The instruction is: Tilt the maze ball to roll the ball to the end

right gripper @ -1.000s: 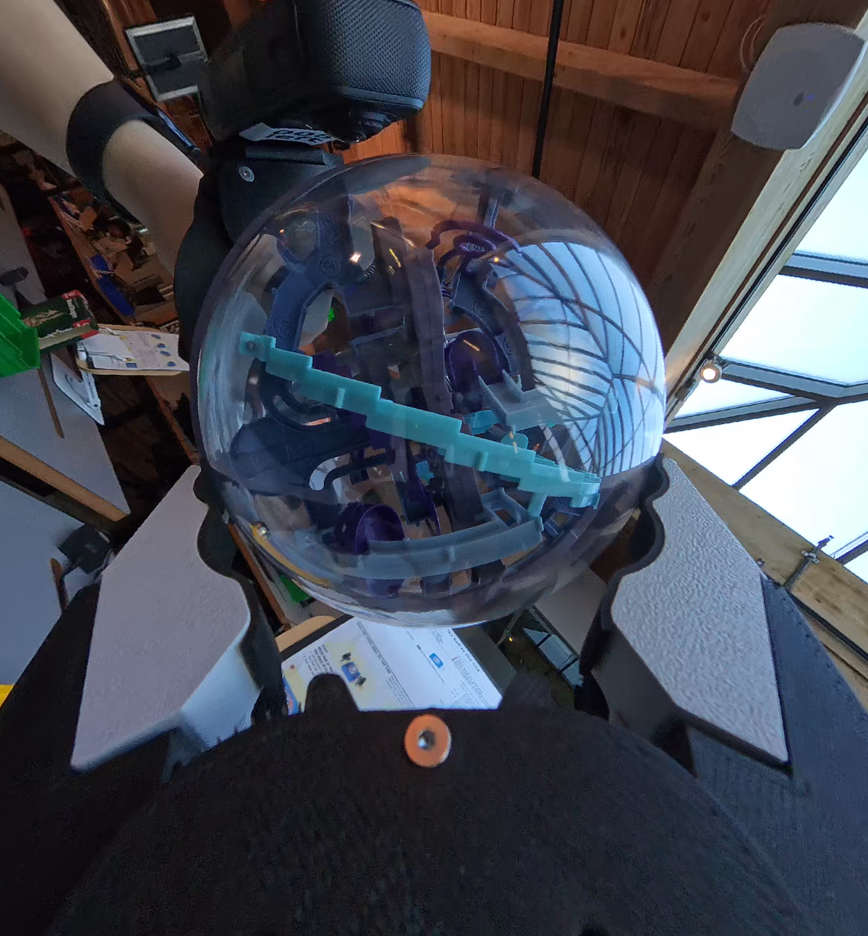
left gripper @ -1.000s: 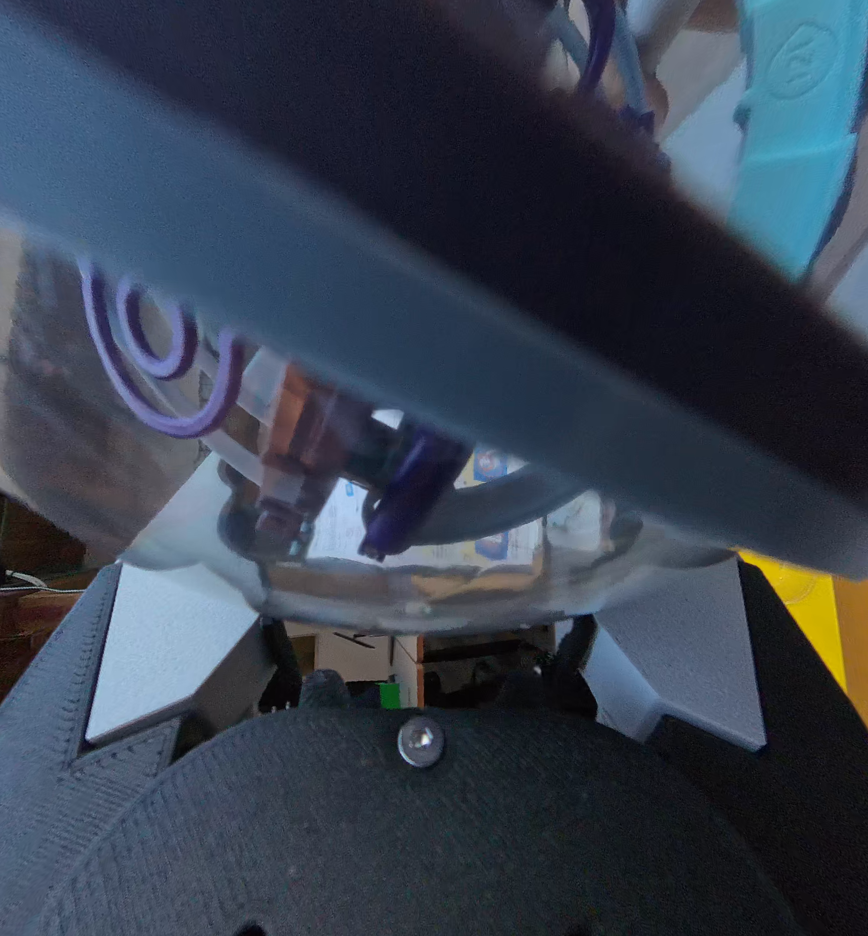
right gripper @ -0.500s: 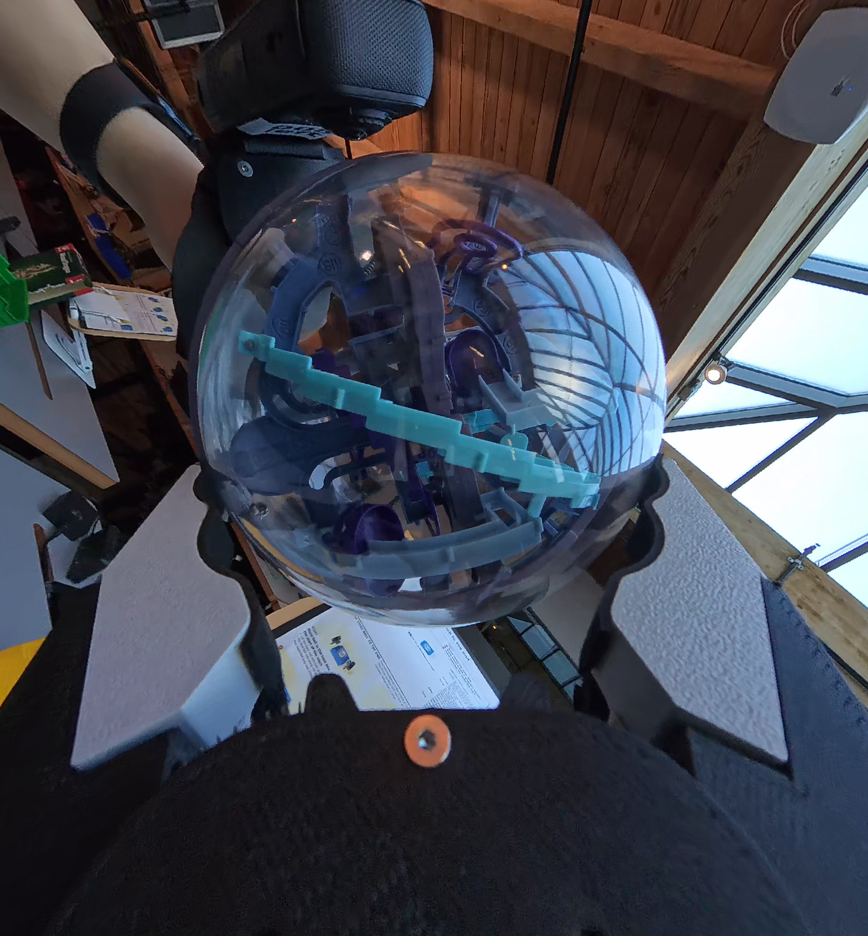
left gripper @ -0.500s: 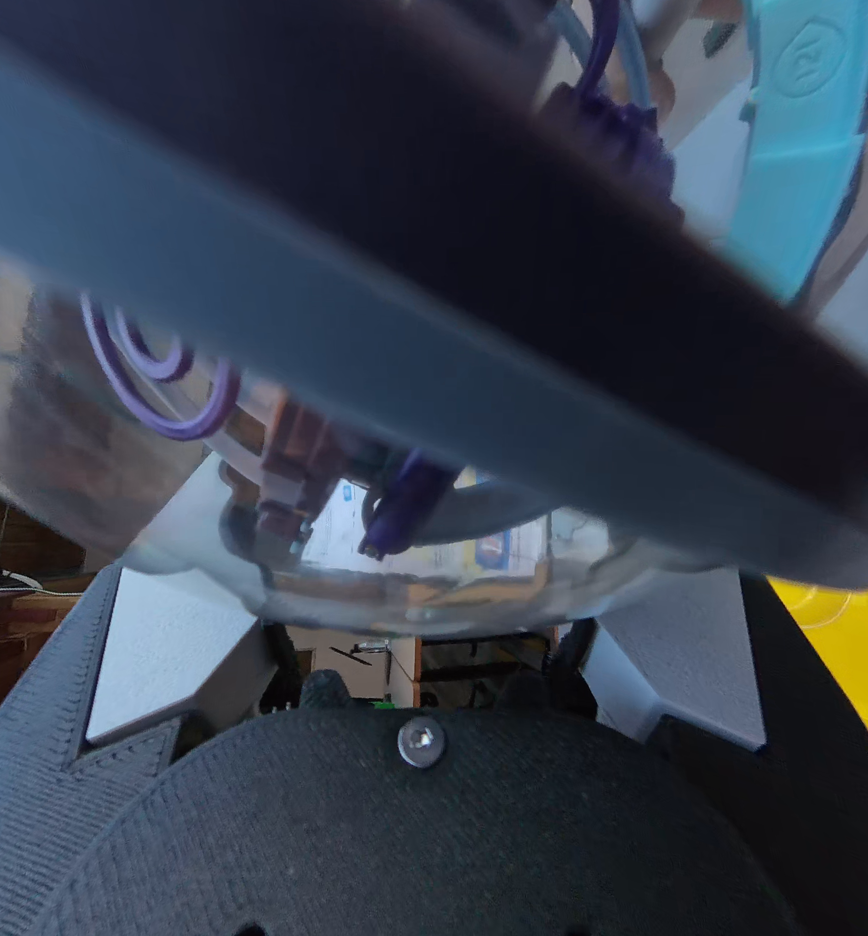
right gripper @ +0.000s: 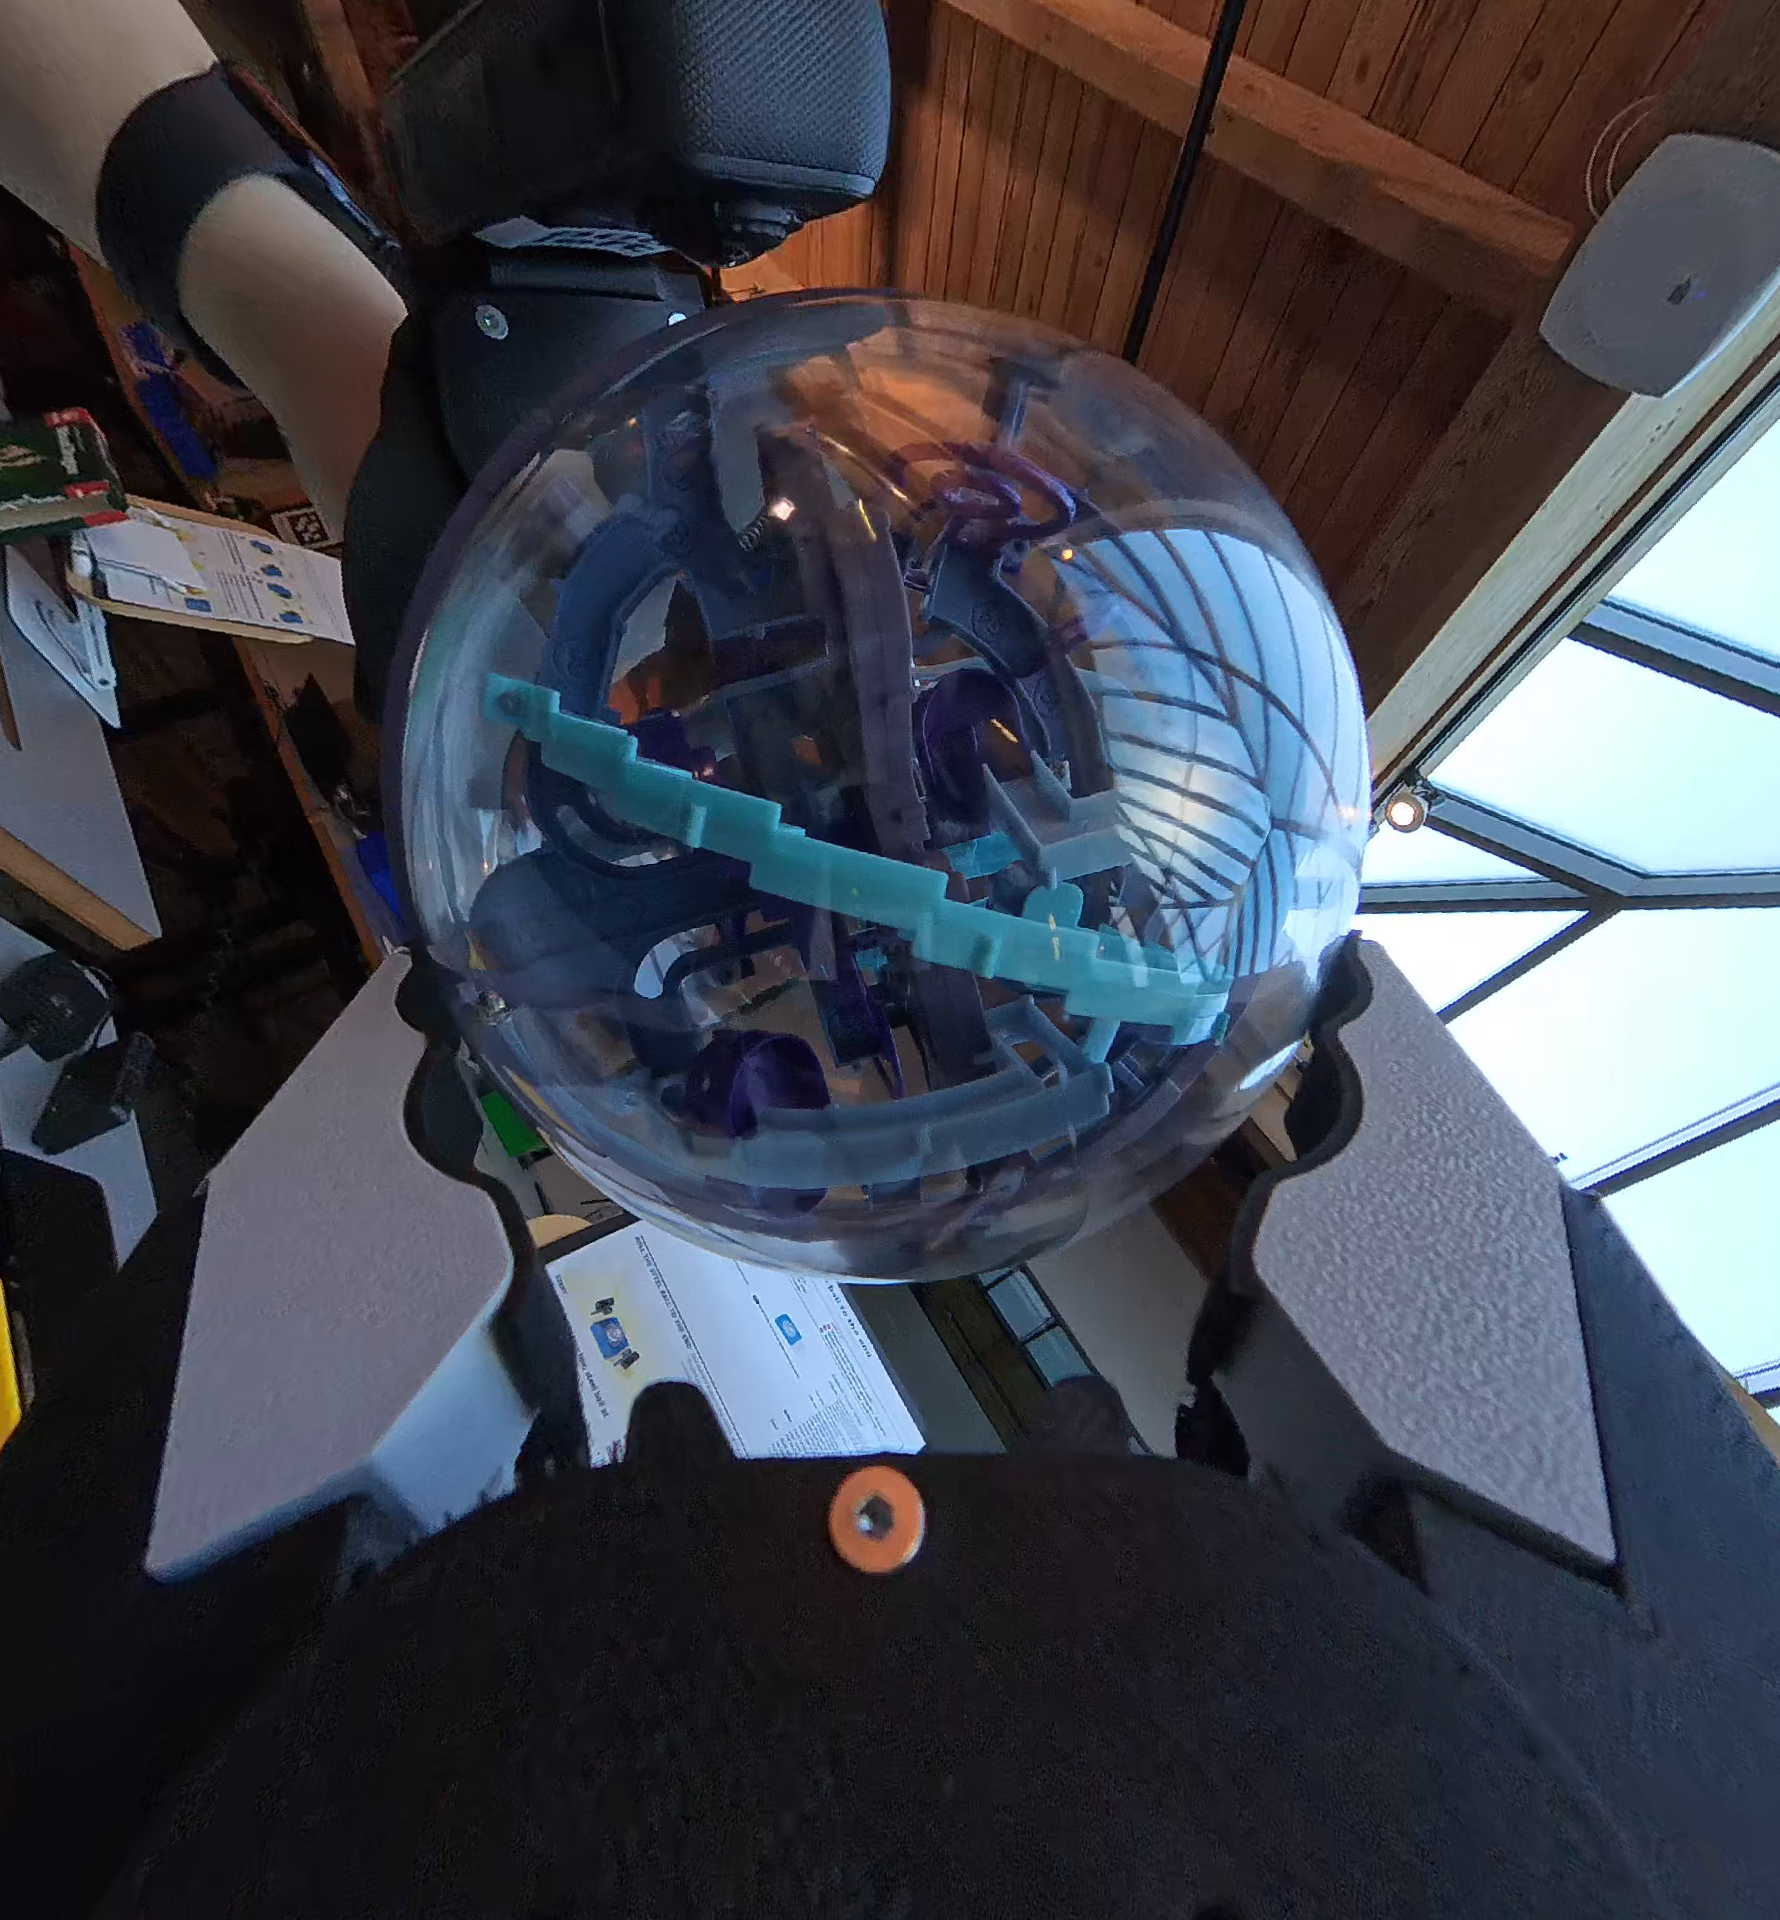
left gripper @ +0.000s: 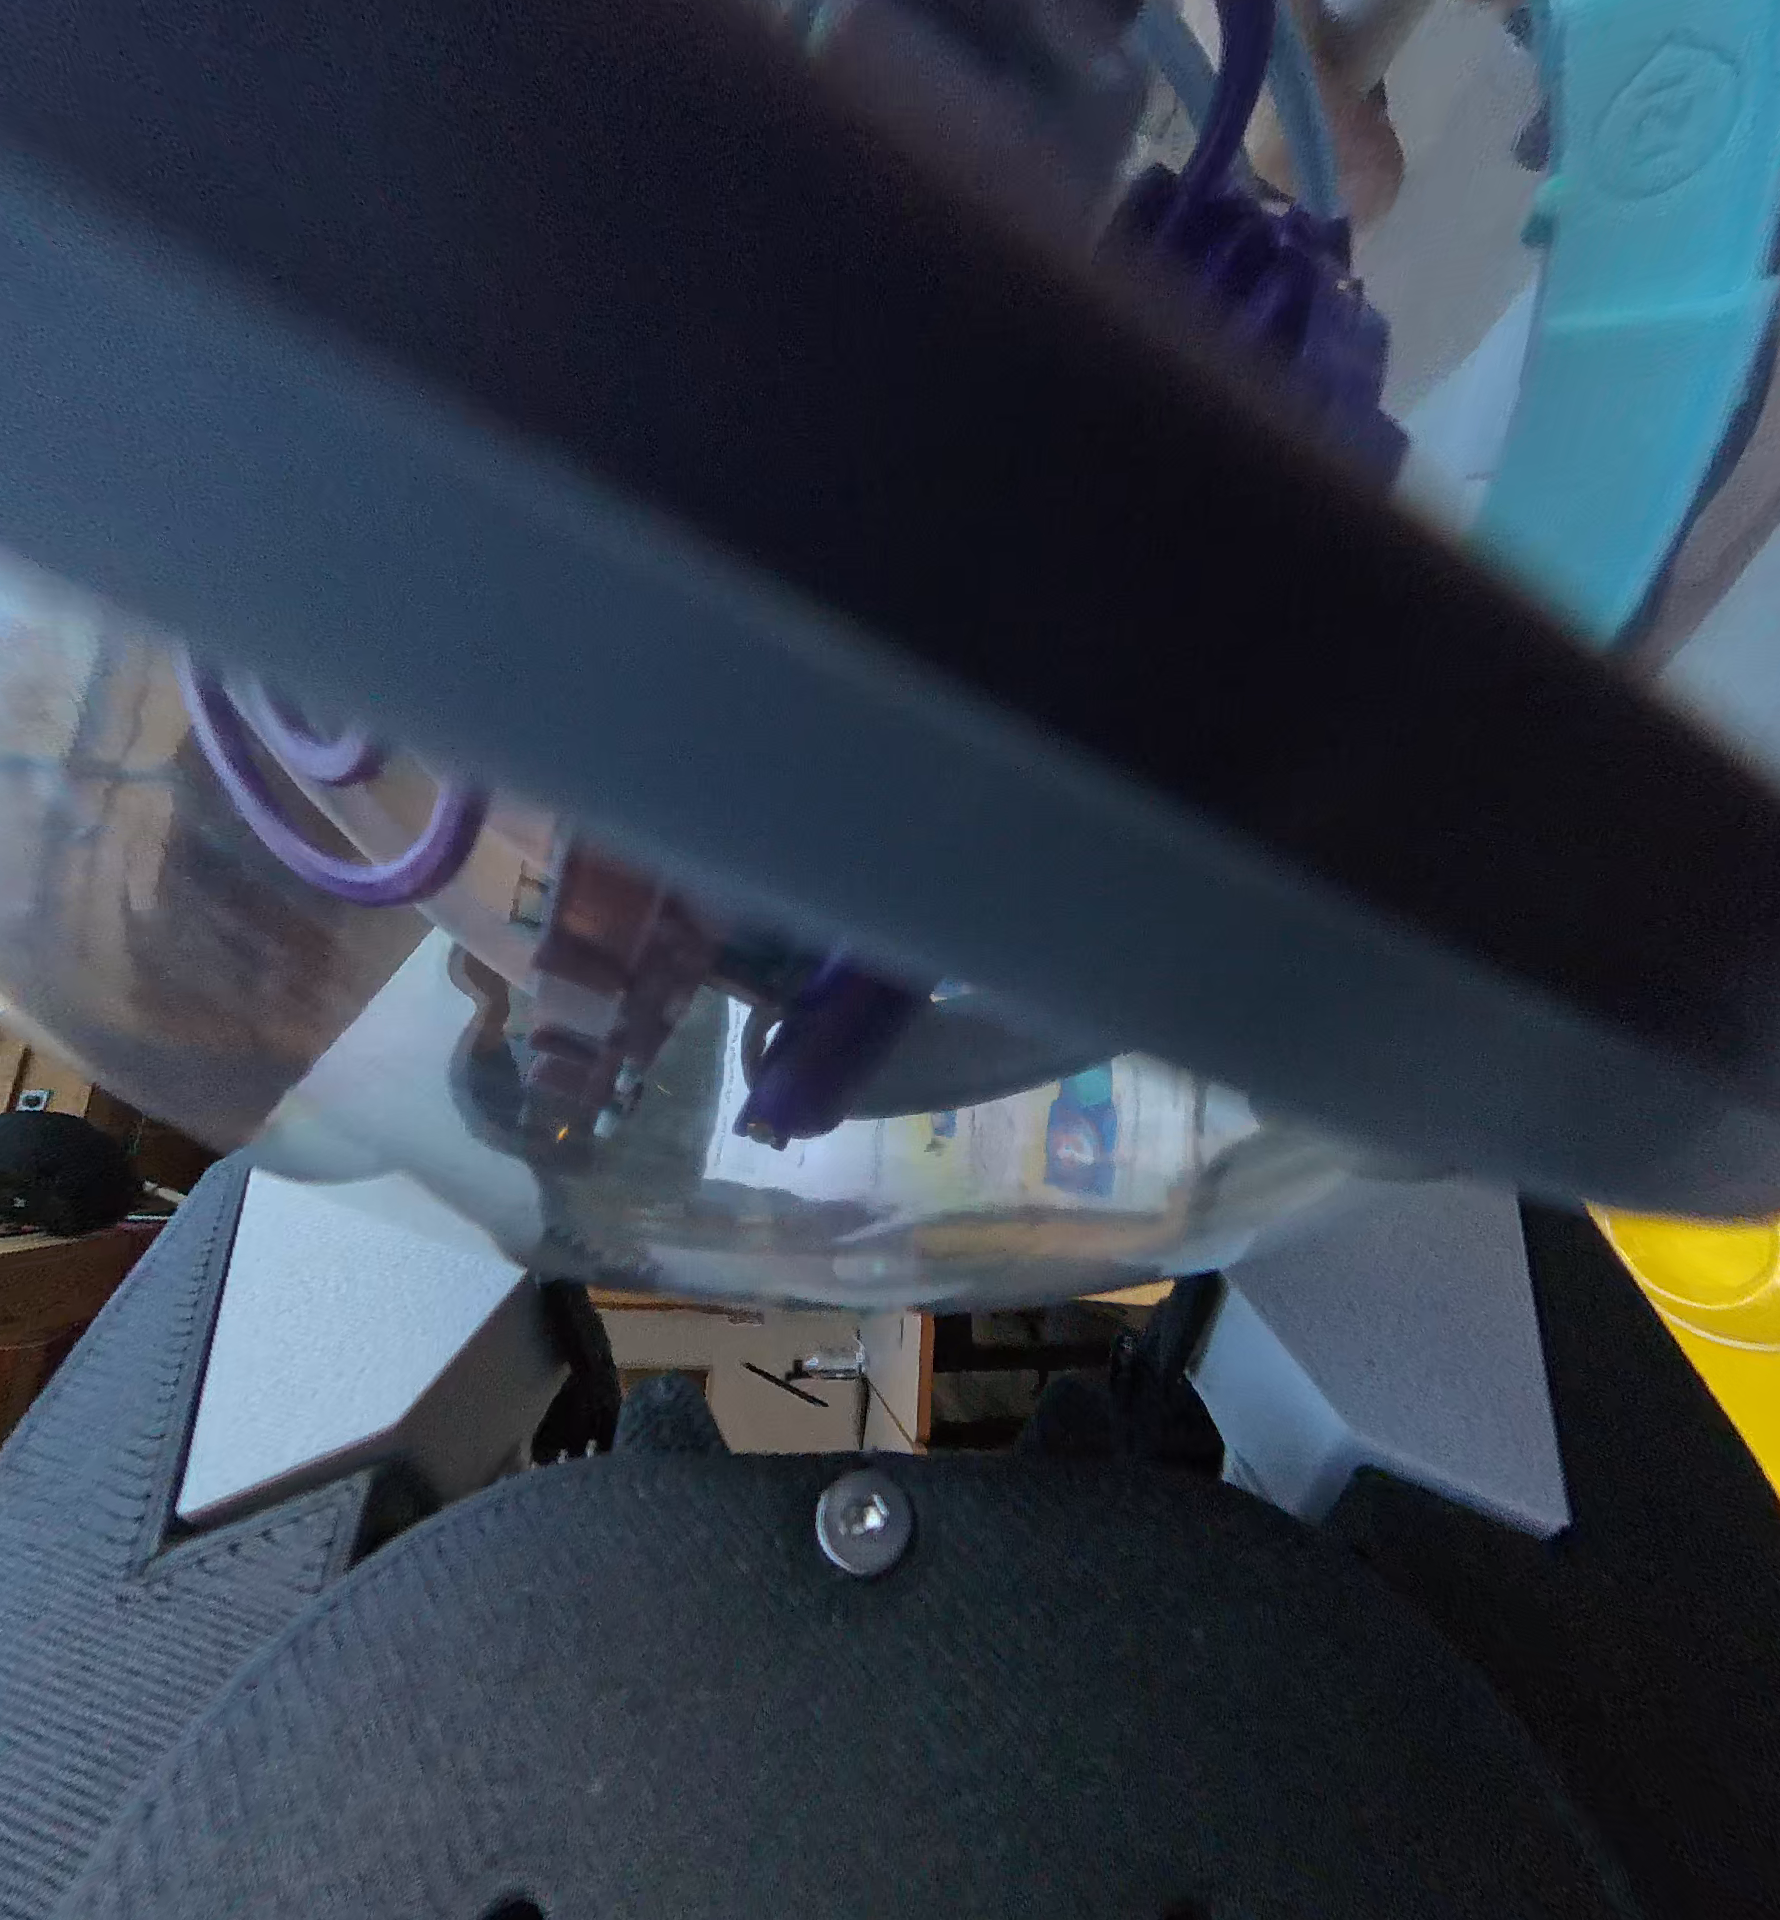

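The maze ball point(right gripper: 865, 790) is a clear sphere with teal point(right gripper: 865, 862), purple and grey tracks inside. My right gripper point(right gripper: 886, 977) is shut on its lower half, with a grey pad point(right gripper: 346, 1247) on each side. The left gripper's black housing point(right gripper: 637, 114) is against the far upper side of the sphere, held by a person's arm point(right gripper: 273, 270). In the left wrist view the sphere point(left gripper: 138, 883) fills the upper frame, very close and blurred. My left gripper point(left gripper: 886, 1195) is shut on it. I cannot pick out the small rolling ball.
The ball is held up in the air. A wooden ceiling point(right gripper: 1281, 208), a grey speaker point(right gripper: 1686, 260) and a window point(right gripper: 1644, 987) are behind it. A clipboard with paper point(right gripper: 221, 582) is at the left, a printed sheet point(right gripper: 751, 1351) is below, and a yellow bin point(left gripper: 1779, 1403) is at the right.
Both grippers and the sphere have turned together, so the room behind has shifted. In the left wrist view a purple toothed part has come into sight at the upper right. Both grips are unchanged.
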`<state>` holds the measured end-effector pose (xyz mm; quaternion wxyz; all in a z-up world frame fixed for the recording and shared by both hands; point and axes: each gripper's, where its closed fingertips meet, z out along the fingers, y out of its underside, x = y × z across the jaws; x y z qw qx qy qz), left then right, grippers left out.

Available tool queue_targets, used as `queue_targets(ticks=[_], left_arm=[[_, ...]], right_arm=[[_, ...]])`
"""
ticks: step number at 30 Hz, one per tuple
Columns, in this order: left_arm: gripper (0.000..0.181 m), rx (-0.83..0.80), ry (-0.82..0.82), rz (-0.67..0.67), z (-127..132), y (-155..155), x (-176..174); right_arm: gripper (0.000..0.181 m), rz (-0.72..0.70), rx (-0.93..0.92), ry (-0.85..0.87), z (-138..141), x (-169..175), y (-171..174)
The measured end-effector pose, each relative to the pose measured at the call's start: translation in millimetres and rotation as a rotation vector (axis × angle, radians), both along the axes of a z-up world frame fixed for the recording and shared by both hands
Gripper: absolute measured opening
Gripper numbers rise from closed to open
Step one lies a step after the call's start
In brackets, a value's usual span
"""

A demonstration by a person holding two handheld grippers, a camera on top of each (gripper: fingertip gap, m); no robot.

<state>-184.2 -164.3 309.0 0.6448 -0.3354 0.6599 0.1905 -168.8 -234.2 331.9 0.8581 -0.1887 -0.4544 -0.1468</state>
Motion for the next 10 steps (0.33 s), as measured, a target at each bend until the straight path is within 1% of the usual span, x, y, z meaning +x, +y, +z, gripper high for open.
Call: queue_targets(ticks=[10], left_arm=[[0.144,-0.002,-0.057,-0.029,4.1,-6.3,-3.5]], right_arm=[[0.158,-0.069,-0.022,-0.054,4.7,-6.0,-5.4]])
